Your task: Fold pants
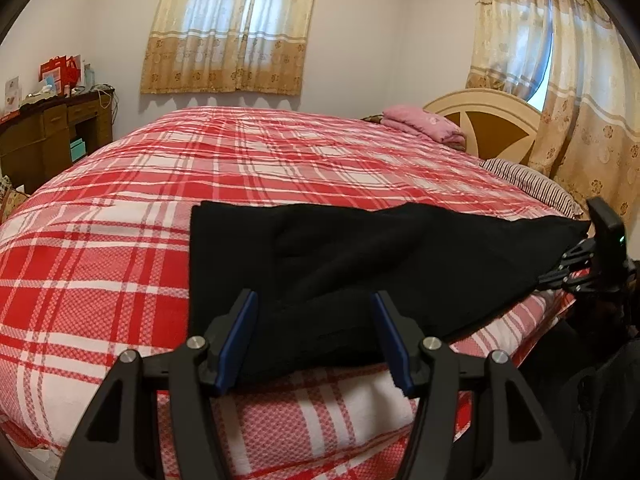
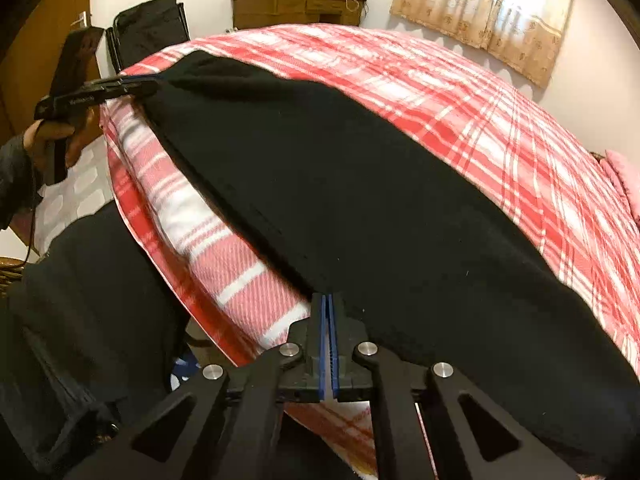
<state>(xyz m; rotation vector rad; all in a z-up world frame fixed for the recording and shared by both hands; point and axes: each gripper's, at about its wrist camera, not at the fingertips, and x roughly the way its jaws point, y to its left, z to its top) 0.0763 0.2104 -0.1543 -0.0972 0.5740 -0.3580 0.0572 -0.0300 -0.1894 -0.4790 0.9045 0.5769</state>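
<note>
The black pants (image 1: 340,256) lie folded lengthwise along the near edge of the bed, on the red plaid cover (image 1: 160,200). My left gripper (image 1: 314,300) is open, its blue pads either side of the pants' near left end, over the bed edge. In the right wrist view the left gripper (image 2: 154,82) reaches the far end of the pants (image 2: 360,200). My right gripper (image 2: 329,298) is shut on the near edge of the pants at the right end. It also shows in the left wrist view (image 1: 576,256), at the pants' right corner.
A pink folded blanket (image 1: 424,124) and a striped pillow (image 1: 532,184) lie near the headboard (image 1: 488,120). A wooden dresser (image 1: 52,132) with clutter stands at the left wall. A black chair (image 2: 148,28) stands past the bed's foot.
</note>
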